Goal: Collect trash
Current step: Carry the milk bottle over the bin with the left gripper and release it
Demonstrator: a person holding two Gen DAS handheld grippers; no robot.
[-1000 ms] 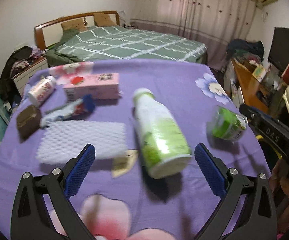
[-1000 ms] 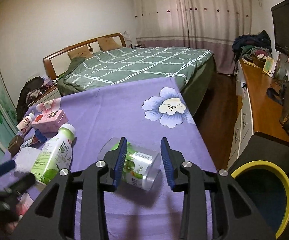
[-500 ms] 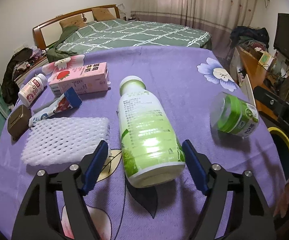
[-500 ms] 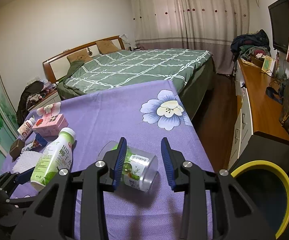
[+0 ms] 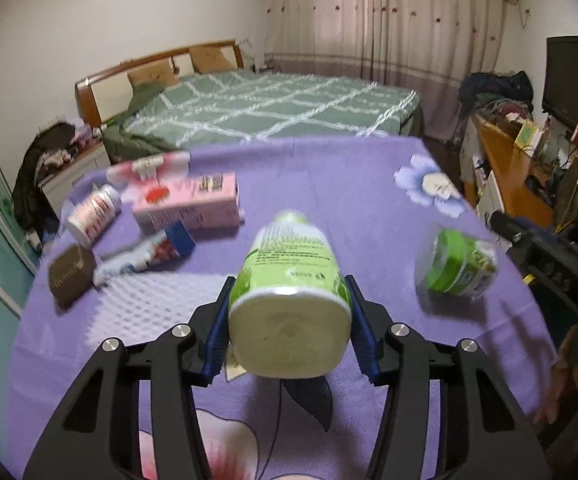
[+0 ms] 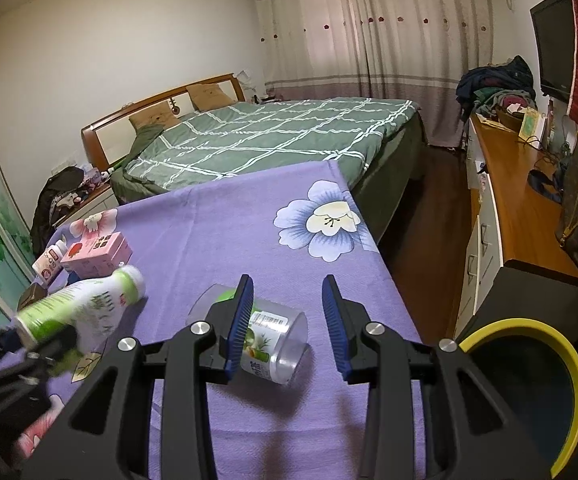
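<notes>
Green-label bottle [image 5: 289, 280] (print unreadable) clamped in left gripper [image 5: 287, 330] jaws, right gripper [image 6: 289, 326] jaws part-open, empty.

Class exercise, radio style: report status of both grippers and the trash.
Left gripper shut on green bottle, jaws just closed. Right gripper open above clear jar. Nothing in the way.

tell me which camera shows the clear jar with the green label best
The right wrist view: the clear jar lies on its side close below the camera, sharp, its label readable, though the right gripper hides part of it. The left wrist view shows the same jar whole but small and blurred near the cloth's right edge.
</notes>
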